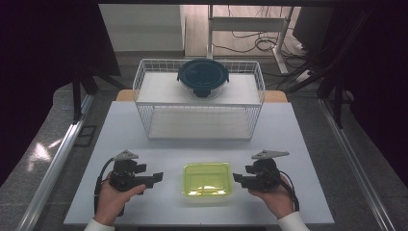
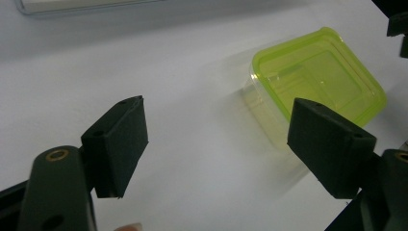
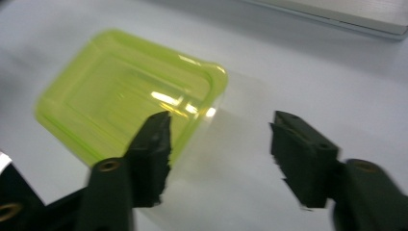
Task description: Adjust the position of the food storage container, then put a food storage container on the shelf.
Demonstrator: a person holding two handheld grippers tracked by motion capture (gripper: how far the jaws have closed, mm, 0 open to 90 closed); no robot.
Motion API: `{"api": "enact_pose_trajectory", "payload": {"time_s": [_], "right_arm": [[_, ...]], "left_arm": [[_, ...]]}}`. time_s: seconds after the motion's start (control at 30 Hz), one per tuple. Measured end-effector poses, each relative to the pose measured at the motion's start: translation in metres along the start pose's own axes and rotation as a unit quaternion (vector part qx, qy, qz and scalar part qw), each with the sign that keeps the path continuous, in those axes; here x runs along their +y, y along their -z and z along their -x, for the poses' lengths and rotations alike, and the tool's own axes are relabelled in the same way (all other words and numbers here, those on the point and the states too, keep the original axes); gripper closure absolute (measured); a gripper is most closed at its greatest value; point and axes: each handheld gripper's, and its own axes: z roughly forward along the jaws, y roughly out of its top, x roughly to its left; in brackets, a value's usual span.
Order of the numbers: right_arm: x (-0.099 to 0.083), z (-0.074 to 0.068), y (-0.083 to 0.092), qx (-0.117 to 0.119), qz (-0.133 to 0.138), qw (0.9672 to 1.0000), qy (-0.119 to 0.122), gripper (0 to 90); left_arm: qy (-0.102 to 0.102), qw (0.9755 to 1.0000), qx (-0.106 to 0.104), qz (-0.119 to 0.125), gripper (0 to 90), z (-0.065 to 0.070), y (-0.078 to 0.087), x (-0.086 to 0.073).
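Both tongs stood wide w/ nothing held, left gripper [image 1: 155, 177] & right gripper [image 1: 237, 179] flanking the yellow-green lidded box [image 1: 207, 184] at near-centre table [image 1: 125, 130], contents unclear, no writing legible; far off, dark round lidded container [image 1: 203, 77] sat atop white wire rack [image 1: 199, 98].

Bare white desk [image 1: 144, 139] lies open between the yellow-green lidded container [image 1: 207, 179] at the near edge and the white wire rack [image 1: 199, 98] behind it. The rack, with a dark round lidded bowl [image 1: 203, 77] on its upper shelf, blocks the far side. Narrow gaps separate the container from the left gripper [image 1: 156, 177] and right gripper [image 1: 236, 178].
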Motion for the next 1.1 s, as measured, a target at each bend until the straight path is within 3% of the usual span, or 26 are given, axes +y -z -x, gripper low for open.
{"api": "enact_pose_trajectory", "payload": {"time_s": [0.13,0.33,0.47,0.6,0.77,1.1], "right_arm": [[0.0,0.002,0.002,0.017,0.013,0.9995,-0.021,25.7],[-0.002,0.0,0.0,0.024,0.007,0.9993,-0.028,22.4],[-0.002,0.0,0.0,0.032,0.007,0.9989,-0.033,23.5],[-0.003,0.0,-0.001,0.036,0.006,0.9987,-0.037,27.1],[-0.003,-0.003,-0.004,0.04,0.003,0.9985,-0.039,31.2],[-0.005,0.002,-0.017,0.068,-0.014,0.9949,-0.073,32.7]], "left_arm": [[0.009,0.9997,-0.021,0.004,21.1,0.001,0.001,0.001],[0.006,0.9997,-0.022,0.006,21.1,0.004,0.003,0.0],[0.011,0.9995,-0.029,0.005,21.0,0.004,0.0,0.001],[0.032,0.9978,-0.058,0.002,20.9,0.001,-0.004,0.0],[0.04,0.997,-0.067,-0.001,21.2,0.003,-0.008,-0.001],[0.067,0.9936,-0.088,-0.024,24.7,0.005,-0.031,0.0]]}}
